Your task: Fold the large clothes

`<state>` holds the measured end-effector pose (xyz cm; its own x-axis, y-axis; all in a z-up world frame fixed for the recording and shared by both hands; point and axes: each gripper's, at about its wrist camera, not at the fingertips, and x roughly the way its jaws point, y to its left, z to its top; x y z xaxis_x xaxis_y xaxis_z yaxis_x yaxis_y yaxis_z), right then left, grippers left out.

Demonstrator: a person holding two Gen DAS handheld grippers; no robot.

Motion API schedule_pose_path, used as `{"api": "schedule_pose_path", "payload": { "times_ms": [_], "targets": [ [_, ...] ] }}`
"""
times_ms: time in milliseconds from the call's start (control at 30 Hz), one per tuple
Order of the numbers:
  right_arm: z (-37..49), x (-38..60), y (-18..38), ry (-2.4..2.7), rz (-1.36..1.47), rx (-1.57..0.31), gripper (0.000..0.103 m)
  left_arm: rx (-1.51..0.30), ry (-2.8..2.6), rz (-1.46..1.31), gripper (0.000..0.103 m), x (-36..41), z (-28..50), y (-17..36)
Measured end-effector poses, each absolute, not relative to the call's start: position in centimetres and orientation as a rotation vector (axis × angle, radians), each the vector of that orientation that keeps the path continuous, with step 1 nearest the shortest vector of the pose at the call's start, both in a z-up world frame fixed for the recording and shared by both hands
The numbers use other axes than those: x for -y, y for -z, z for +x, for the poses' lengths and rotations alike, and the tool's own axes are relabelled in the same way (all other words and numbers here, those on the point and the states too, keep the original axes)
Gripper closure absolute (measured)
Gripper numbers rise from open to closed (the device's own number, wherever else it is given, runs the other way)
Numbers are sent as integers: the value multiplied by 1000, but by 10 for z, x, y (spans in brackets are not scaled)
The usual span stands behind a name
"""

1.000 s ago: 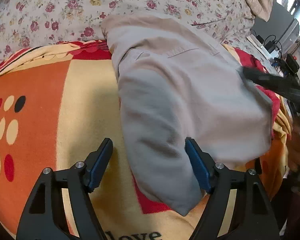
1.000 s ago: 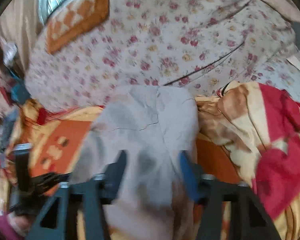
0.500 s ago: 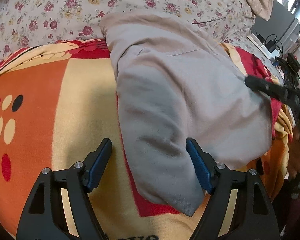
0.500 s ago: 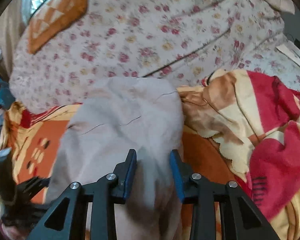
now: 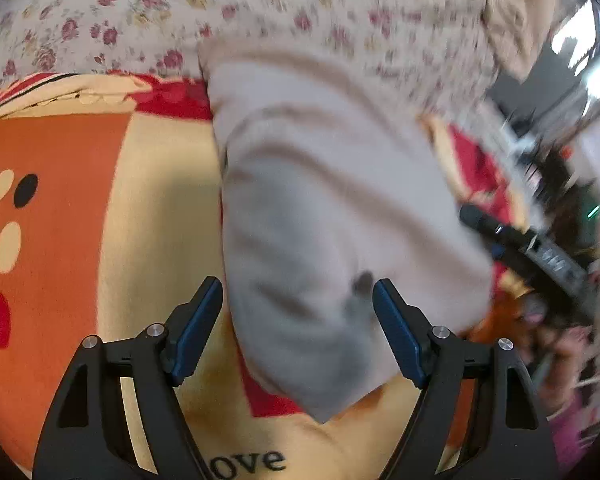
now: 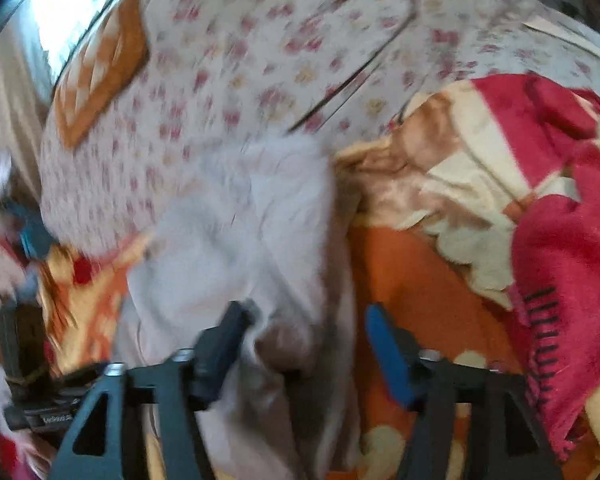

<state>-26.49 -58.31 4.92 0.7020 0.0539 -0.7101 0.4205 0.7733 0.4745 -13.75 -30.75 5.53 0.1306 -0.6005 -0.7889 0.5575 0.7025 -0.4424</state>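
Note:
A pale beige folded garment lies lengthwise on an orange, cream and red blanket. My left gripper is open, its blue-padded fingers standing either side of the garment's near end. In the right wrist view the same garment runs from the centre down to the bottom edge. My right gripper is open over the garment's right edge, with cloth between the fingers but not pinched. The right gripper's black body shows at the garment's right side in the left wrist view.
A floral bedsheet covers the bed behind the garment. The blanket is bunched into a red and cream heap on the right. An orange patterned pillow lies at the far left. Cables and devices sit beyond the bed's right edge.
My right gripper was nearly closed on the garment half a second ago and has now opened wide. The left gripper stayed open and shifted slightly along the garment.

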Motion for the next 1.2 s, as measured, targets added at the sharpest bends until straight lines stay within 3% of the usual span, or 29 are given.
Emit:
{"api": "schedule_pose_path", "payload": {
  "times_ms": [200,300,500,633,667,733,833,867,933,1200],
  "targets": [
    [-244,597,-39,111,759,-823,28,-1243,843,-209,22,301,-101,-52],
    [-227,598,-28,57,779,-855,17,-1280,864,-255,22,303,-89,-44],
    [-199,600,-5,-50,836,-883,16,-1357,912,-293,21,323,-69,-24],
    [-184,596,2,-132,862,-895,16,-1356,938,-290,11,340,-62,-15],
    [-182,594,3,-146,867,-894,16,-1351,942,-276,11,343,-62,-15],
    [-181,589,1,-151,847,-884,40,-1345,966,-217,11,353,-65,-17],
    [-184,576,-16,-147,783,-860,57,-1295,978,-141,39,356,-72,-26],
    [-186,572,-24,-150,763,-852,58,-1278,987,-133,49,353,-74,-31],
    [-191,562,-41,-185,768,-813,62,-1237,1029,-159,59,340,-81,-51],
    [-232,483,-75,-406,810,-762,64,-1138,1037,-11,59,247,-151,-118]
  ]
}}
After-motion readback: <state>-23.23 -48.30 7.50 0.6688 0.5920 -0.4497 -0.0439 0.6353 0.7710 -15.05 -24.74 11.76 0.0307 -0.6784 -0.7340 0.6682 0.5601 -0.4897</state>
